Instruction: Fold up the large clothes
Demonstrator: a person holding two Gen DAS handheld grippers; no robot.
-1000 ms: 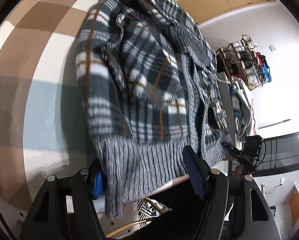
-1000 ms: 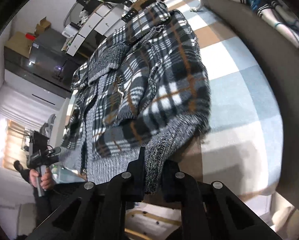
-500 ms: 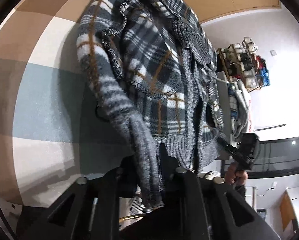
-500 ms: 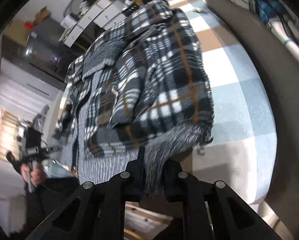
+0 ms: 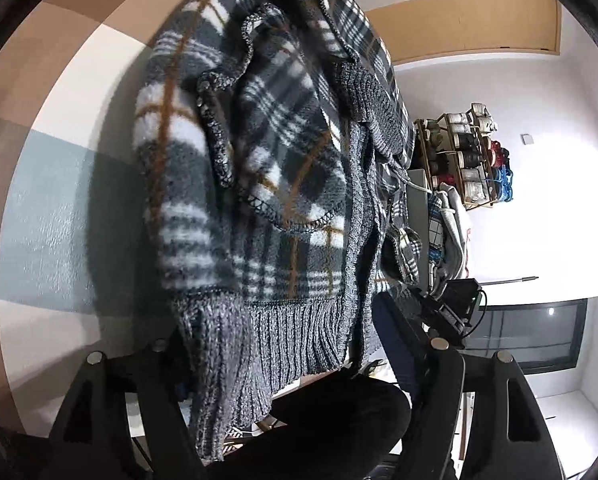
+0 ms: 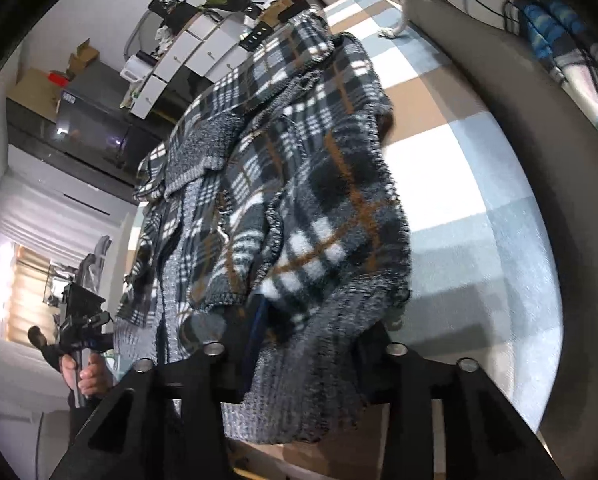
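A grey, white and brown plaid fleece jacket with a grey ribbed knit hem lies on a checked cloth. In the left wrist view my left gripper is open, its jaws wide apart with the hem lying loose between them. In the right wrist view the same jacket is bunched up, and my right gripper is open with the knit hem draped between its jaws.
The checked blue, brown and white cloth covers the surface. A grey padded edge with piled clothes runs along the right. A shelf of jars and white drawers stand beyond.
Both grippers were shut on the hem half a second ago. Now both have opened and the hem lies loose between their jaws.
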